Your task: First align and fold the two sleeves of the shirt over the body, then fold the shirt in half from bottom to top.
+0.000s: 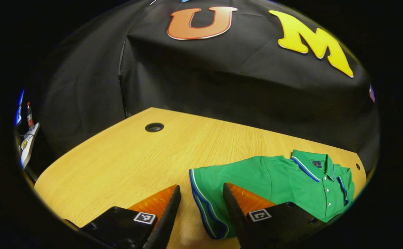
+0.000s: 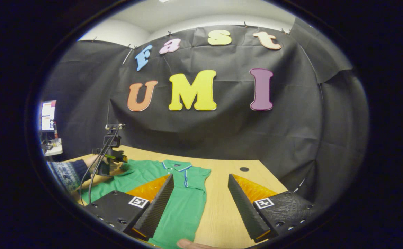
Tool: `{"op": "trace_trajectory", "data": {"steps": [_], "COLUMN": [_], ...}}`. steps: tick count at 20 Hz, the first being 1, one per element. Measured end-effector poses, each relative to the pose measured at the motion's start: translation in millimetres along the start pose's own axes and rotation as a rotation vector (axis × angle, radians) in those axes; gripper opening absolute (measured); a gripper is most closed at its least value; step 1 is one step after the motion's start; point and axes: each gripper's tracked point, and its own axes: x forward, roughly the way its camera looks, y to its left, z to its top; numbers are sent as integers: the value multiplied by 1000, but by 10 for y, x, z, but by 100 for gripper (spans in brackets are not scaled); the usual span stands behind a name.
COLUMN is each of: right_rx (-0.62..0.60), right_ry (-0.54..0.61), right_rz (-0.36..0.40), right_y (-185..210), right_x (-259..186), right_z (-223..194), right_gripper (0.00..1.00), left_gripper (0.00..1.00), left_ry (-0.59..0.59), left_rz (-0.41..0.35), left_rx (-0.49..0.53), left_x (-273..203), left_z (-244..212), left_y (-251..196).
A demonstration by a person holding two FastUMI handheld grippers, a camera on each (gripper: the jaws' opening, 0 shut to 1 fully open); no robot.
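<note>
The green shirt [image 1: 284,180] lies flat near the tabletop [image 1: 125,159] far edge, sleeve hem between the spread jaws of the left gripper [image 1: 201,204], while the right gripper [image 2: 199,197], jaws spread, hovers over bare wood beside the shirt's side edge.

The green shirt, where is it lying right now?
The green shirt lies flat on the wooden table; in the left gripper view its striped sleeve cuff sits between the open left gripper fingers.
</note>
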Motion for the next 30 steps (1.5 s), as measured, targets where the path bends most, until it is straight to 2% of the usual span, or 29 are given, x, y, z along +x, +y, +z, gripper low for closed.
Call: {"op": "trace_trajectory", "data": {"steps": [1,2,6,7,8,9,15,17,19,20,22,23,24,27,30], "right_rx": [-7,-12,-18,-17,-15,-12,2,-4,-11,-10,-5,-5,-6,-5,-8], "right_ry": [6,11,5,1,-2,-2,-4,0,-1,-2,2,2,3,8,17], "right_rz": [-2,-4,-2,-4,-5,-7,-13,-11,-10,-6,-4,-6,-8,-8,-5], "right_y": [3,6,23,17,10,2,-23,-17,1,10,11,1,0,9,17], "right_x": [13,23,43,43,50,50,61,39,44,51,45,50,58,81,103], "right_z": [-15,-39,-36,-26,-20,-26,-15,-28,-27,-29,-39,-36,-48,-63,-97], "right_gripper": [96,96,96,96,95,95,96,96,96,95,96,96,95,96,95], "left_gripper": [75,72,43,30,26,6,6,5,6,6,21,41,56,90,89], "left_ry": [44,15,41,37,43,41,-7,5,39,55,73,74,84,127,126], "left_rz": [4,7,-13,-8,7,12,-12,-36,-12,-8,-15,-8,-7,0,18], "left_rx": [-48,-52,-95,-77,-57,-49,22,33,36,36,9,4,8,37,14], "left_x": [27,84,171,192,226,221,-33,-102,-85,-67,-62,-78,-43,-16,37], "left_z": [-51,34,56,78,43,64,374,373,268,211,146,142,98,-18,-58], "left_y": [5,56,63,81,104,94,-87,-187,-151,-125,-121,-102,-91,-91,-70]}}
